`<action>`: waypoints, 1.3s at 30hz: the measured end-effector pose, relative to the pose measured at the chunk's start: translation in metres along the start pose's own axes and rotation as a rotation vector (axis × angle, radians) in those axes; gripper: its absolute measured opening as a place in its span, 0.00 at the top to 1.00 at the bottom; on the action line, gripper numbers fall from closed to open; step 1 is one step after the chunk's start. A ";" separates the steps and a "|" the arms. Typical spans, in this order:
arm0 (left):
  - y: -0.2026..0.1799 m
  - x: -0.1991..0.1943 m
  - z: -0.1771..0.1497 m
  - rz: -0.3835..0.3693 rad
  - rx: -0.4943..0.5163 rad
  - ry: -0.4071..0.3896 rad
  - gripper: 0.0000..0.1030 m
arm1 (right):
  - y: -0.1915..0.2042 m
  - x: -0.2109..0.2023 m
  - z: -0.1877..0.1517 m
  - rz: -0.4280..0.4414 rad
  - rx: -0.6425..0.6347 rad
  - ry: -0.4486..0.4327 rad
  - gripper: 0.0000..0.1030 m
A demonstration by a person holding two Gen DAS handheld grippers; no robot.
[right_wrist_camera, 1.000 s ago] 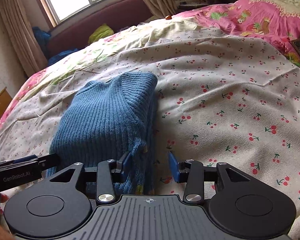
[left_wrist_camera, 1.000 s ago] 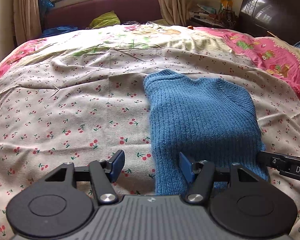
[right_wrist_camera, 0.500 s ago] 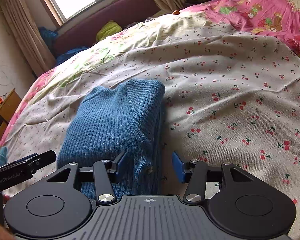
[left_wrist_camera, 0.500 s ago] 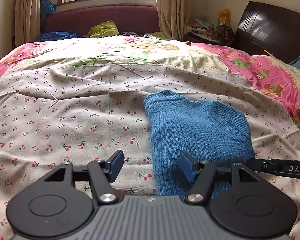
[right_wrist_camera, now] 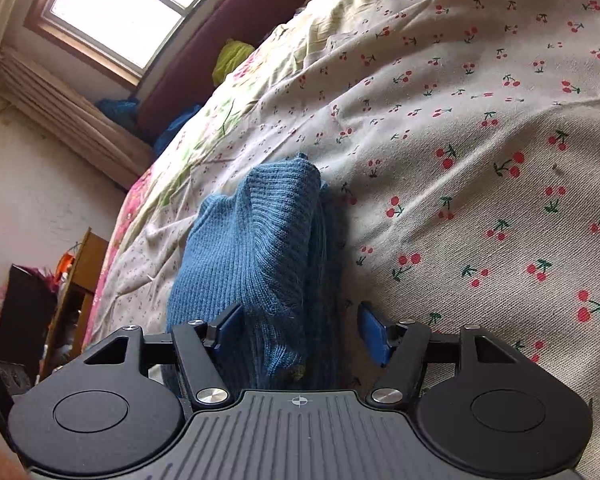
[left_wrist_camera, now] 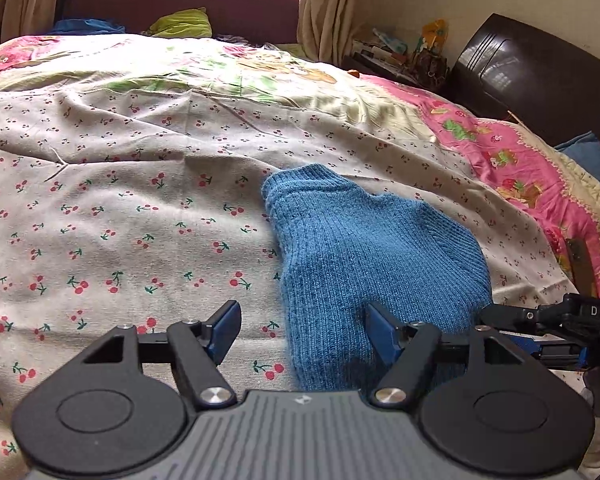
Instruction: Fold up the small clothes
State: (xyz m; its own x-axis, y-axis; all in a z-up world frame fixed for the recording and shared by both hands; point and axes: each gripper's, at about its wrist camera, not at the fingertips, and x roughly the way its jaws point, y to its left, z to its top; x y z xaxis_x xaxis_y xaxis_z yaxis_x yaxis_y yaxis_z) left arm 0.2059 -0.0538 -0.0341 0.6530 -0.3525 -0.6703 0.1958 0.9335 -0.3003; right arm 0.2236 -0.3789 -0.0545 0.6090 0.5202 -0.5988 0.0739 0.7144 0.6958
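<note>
A folded blue knit sweater (left_wrist_camera: 364, 256) lies on the cherry-print bedsheet (left_wrist_camera: 120, 208). My left gripper (left_wrist_camera: 300, 332) is open and empty, held just short of the sweater's near left corner. In the left wrist view the right gripper (left_wrist_camera: 540, 320) shows at the sweater's near right edge. In the right wrist view the sweater (right_wrist_camera: 256, 248) runs away from my open, empty right gripper (right_wrist_camera: 300, 332), whose jaws straddle its near right edge without closing on it. That view is rolled to one side.
A pink floral quilt (left_wrist_camera: 512, 160) covers the bed's right side by a dark headboard (left_wrist_camera: 532, 72). A cluttered nightstand (left_wrist_camera: 396, 52) and curtained window (right_wrist_camera: 116, 20) lie beyond. A wooden cabinet (right_wrist_camera: 80, 280) stands left of the bed.
Both grippers have pulled back and risen from the sweater, staying open. The right wrist view has rolled sideways. The sweater has not moved.
</note>
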 end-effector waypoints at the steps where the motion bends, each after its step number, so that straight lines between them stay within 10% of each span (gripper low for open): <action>1: 0.003 0.000 0.001 -0.015 -0.006 0.004 0.23 | -0.002 0.001 0.003 0.015 0.012 0.009 0.37; 31: 0.017 0.052 0.005 -0.226 -0.085 0.090 0.07 | 0.001 0.048 0.008 0.128 -0.019 0.111 0.34; 39: -0.010 0.043 0.010 -0.227 -0.058 0.065 0.18 | 0.014 0.033 0.009 0.106 -0.027 0.067 0.63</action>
State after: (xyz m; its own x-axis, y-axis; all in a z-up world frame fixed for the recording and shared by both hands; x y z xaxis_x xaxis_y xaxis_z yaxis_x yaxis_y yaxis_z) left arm 0.2387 -0.0775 -0.0531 0.5480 -0.5583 -0.6229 0.2890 0.8252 -0.4853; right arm 0.2520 -0.3563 -0.0611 0.5579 0.6231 -0.5482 -0.0096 0.6653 0.7465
